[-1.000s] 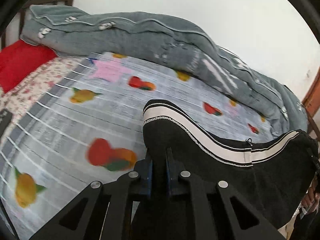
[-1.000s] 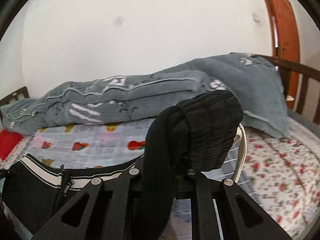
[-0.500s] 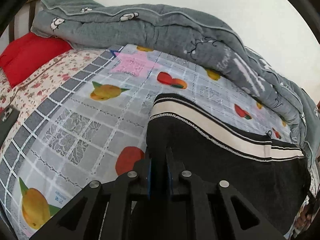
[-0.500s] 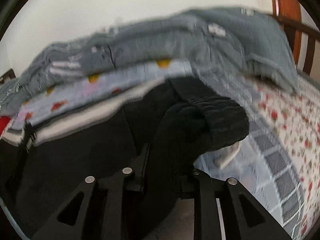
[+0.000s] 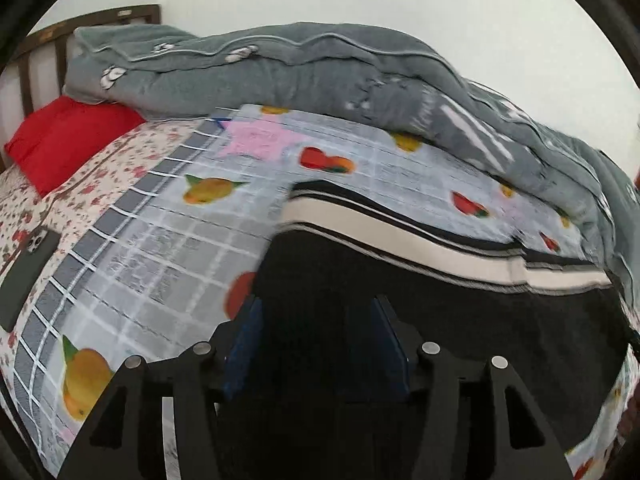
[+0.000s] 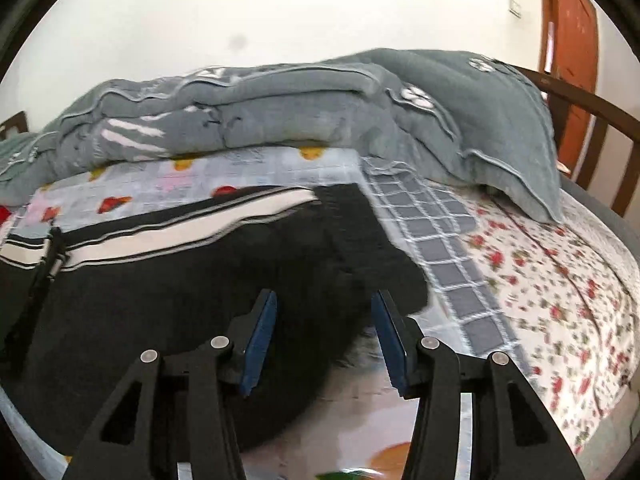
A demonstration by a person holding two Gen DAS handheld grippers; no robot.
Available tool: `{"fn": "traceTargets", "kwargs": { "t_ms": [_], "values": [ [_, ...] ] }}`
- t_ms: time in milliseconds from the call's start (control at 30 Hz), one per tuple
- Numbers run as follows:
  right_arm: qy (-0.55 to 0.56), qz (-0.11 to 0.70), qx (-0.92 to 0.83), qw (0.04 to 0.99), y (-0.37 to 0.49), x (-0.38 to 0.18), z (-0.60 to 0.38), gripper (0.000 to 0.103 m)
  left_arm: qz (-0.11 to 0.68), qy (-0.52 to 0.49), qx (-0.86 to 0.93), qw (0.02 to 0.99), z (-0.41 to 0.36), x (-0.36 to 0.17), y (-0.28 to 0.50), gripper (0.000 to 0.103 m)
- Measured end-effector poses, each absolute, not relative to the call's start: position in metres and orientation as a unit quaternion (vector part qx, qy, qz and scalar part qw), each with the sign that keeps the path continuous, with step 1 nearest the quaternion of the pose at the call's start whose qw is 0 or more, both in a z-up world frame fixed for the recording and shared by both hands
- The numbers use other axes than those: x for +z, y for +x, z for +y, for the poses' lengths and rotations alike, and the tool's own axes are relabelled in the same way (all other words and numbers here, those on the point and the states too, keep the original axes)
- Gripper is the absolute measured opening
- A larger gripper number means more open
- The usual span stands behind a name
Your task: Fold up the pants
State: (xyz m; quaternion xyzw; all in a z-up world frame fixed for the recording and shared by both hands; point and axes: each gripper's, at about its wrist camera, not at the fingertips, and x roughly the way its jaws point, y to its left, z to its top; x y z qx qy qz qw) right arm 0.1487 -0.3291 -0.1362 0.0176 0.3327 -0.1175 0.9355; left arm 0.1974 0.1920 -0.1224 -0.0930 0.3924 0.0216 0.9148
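Black pants (image 5: 420, 300) lie flat on the bed (image 5: 160, 248). Left gripper (image 5: 316, 340) and right gripper (image 6: 324, 336) hover over them, jaws apart, empty. Best next: smooth wrinkles, then pinch one end evenly.

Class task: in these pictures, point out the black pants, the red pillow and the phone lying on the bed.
black pants (image 5: 460, 320): left wrist view, plain black fabric below the white stripe.
red pillow (image 5: 68, 144): left wrist view, middle of its top face.
phone (image 5: 26, 272): left wrist view, centre of its dark back.
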Motion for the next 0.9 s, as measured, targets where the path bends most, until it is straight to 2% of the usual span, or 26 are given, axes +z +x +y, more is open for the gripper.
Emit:
{"fn": "traceTargets", "kwargs": {
  "t_ms": [167,267,567,833,900],
  "values": [
    [-0.01,0.404,-0.122,0.907,0.172,-0.175,-0.315,0.05,0.431,-0.086,0.007,0.898,0.172,-0.149,0.186,0.054],
    [-0.016,0.397,-0.122,0.909,0.162,-0.17,-0.31,0.05,0.434,-0.094,-0.003,0.896,0.169,-0.161,0.173,0.054],
    [0.048,0.371,-0.083,0.924,0.149,-0.138,-0.288,0.05,0.426,-0.134,-0.025,0.895,0.182,-0.149,0.137,0.055],
    [0.043,0.365,0.05,0.929,0.168,-0.122,-0.185,0.05,0.401,-0.12,0.019,0.908,0.202,-0.135,0.109,0.055],
    [0.031,0.375,0.084,0.923,0.177,-0.124,-0.149,0.038,0.398,-0.125,0.028,0.908,0.212,-0.133,0.103,0.055]
  ]
}}
